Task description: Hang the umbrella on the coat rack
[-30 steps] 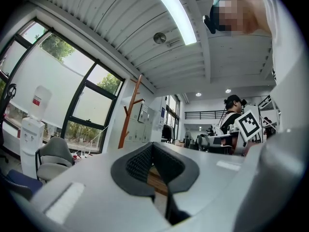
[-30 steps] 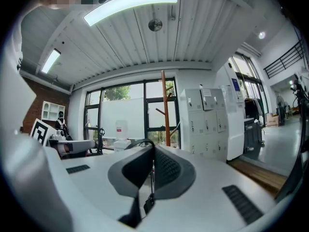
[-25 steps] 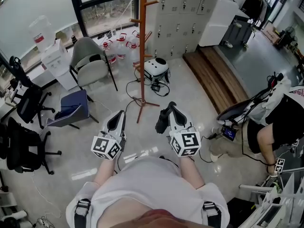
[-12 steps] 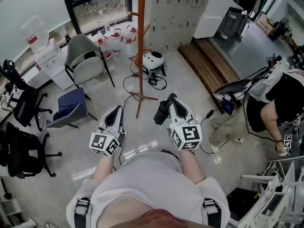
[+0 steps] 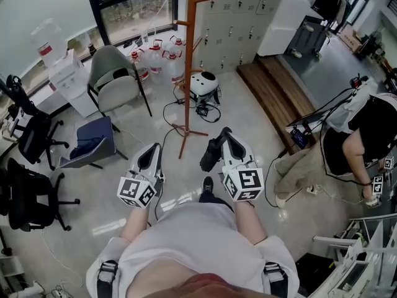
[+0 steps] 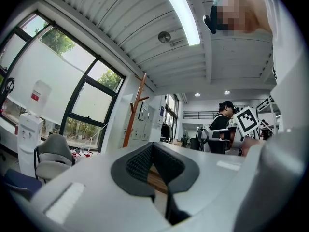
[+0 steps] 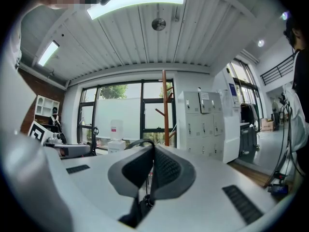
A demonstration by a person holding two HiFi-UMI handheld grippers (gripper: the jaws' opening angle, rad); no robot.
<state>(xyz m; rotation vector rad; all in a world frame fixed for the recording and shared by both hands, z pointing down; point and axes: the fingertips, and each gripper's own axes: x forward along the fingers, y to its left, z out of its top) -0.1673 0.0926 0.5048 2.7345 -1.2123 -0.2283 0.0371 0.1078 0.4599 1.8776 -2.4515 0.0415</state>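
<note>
Far off stood the slender orange wooden coat rack (image 5: 187, 73), pegged. The right tool (image 5: 224, 135) pinched the black folded fabric umbrella (image 5: 209, 156) by its loop. The left tool (image 5: 155, 148) was pressed together, empty. A black shoe (image 5: 206, 185) had newly appeared near.

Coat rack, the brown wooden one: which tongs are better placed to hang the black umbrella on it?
Right. The right tongs hold the black folded umbrella and point toward the brown wooden coat rack. The left tongs are closed on nothing.

Your right gripper (image 5: 226, 136) carries the dark folded umbrella (image 5: 211, 156) along its left side. The coat rack (image 5: 188, 73) stands just ahead, between it and your left gripper (image 5: 152, 151).
</note>
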